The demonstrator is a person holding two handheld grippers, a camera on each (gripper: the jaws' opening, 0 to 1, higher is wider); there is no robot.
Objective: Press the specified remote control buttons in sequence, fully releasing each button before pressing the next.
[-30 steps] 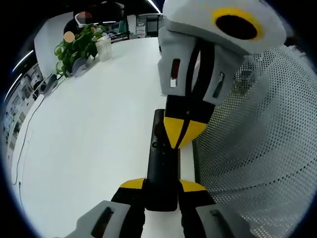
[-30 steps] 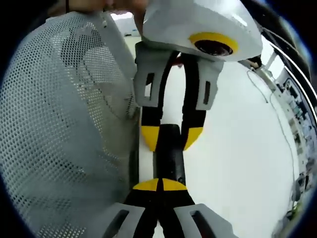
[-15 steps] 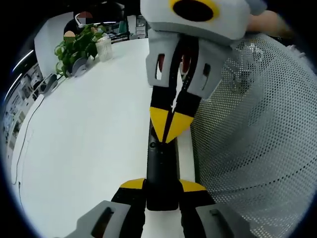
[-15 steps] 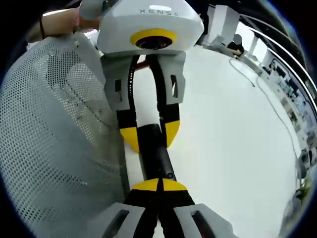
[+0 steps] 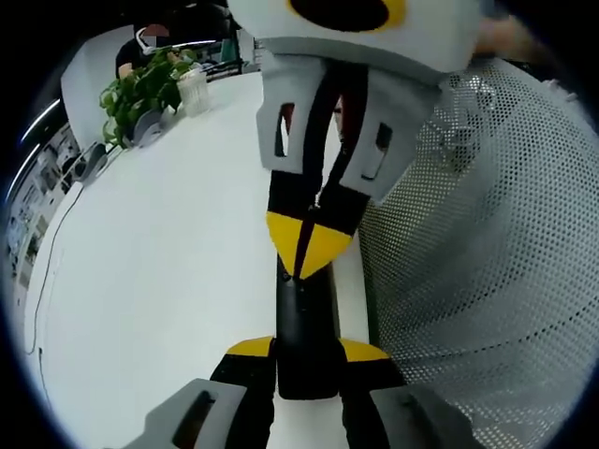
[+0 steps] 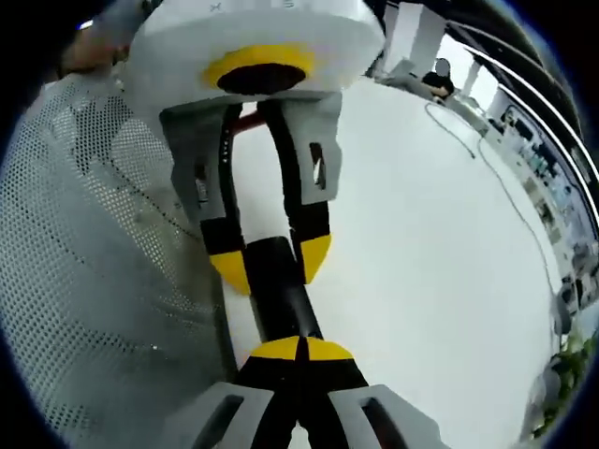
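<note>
**A:** What is each claw doing?

**B:** In the left gripper view, the left claw [image 5: 307, 351] is clamped on the near end of a black remote control [image 5: 304, 323], yellow tips either side of it. The right claw [image 5: 307, 245] comes in from the top, its two tips pressed together into one point, resting on or just above the remote's face; I cannot tell whether it touches.

**A:** How does the remote lie?

**B:** Its long axis runs straight away from the left claw, over a white worktop [image 5: 159, 243]. The right claw's point sits partway along that axis, so it is the nearer presser. A white mesh basket [image 5: 487, 243] stands just beside the remote. Far off, a green plant [image 5: 140, 89] sits on the worktop.
</note>
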